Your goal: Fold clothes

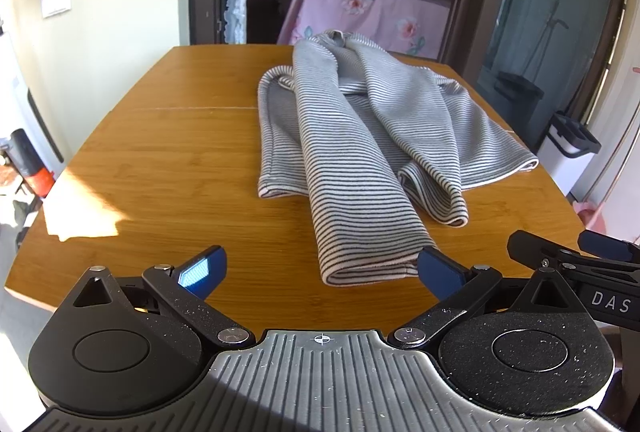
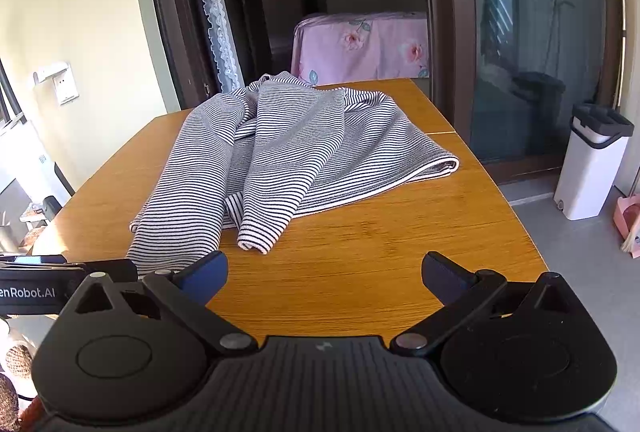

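A striped garment [image 1: 360,136] lies rumpled on a wooden desk [image 1: 160,152], bare wood along its left and near edges. Left tongs [image 1: 320,272] and right tongs [image 2: 324,274] hover spread apart, holding nothing, at the near edge.

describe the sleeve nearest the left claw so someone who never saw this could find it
Start at the wooden table, where one grey striped garment lies crumpled. Two long sleeves run from it toward the table's near edge. The one meant is the longer sleeve, whose open cuff ends between the left claw fingers; the shorter sleeve stops farther back, to its right.
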Available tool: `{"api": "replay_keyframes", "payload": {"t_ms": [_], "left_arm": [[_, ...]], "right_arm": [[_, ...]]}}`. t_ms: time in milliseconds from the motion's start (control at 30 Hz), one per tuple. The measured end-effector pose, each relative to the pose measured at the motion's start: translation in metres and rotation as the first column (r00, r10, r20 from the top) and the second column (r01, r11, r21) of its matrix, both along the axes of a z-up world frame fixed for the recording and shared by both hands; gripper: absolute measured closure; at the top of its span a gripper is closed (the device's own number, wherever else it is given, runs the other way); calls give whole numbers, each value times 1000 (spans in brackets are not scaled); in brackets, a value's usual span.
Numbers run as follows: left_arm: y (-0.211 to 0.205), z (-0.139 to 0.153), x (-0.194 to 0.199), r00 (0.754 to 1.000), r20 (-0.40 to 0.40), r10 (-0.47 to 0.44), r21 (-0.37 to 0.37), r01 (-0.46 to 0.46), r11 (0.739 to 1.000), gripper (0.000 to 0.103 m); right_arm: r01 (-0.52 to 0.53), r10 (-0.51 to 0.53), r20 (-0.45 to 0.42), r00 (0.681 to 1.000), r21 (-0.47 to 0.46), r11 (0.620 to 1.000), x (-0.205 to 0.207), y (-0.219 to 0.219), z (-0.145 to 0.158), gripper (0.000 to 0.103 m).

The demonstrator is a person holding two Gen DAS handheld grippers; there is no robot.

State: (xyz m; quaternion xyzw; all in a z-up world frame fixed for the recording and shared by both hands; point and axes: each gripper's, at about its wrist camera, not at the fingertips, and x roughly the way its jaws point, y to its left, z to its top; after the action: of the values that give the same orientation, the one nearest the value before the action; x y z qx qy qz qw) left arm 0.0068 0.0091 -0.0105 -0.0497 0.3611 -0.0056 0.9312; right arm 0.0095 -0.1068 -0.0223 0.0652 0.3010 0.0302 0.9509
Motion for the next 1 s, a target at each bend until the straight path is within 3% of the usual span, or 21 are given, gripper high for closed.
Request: {"api": "replay_keyframes", "payload": {"t_ms": [1000], "left_arm": [[2, -3, 1, 1000, -9, -1, -14, 1, 1000, 0]], "right_arm": [[2, -2, -15, 1000, 3, 1000, 3, -1, -3, 0]]}}
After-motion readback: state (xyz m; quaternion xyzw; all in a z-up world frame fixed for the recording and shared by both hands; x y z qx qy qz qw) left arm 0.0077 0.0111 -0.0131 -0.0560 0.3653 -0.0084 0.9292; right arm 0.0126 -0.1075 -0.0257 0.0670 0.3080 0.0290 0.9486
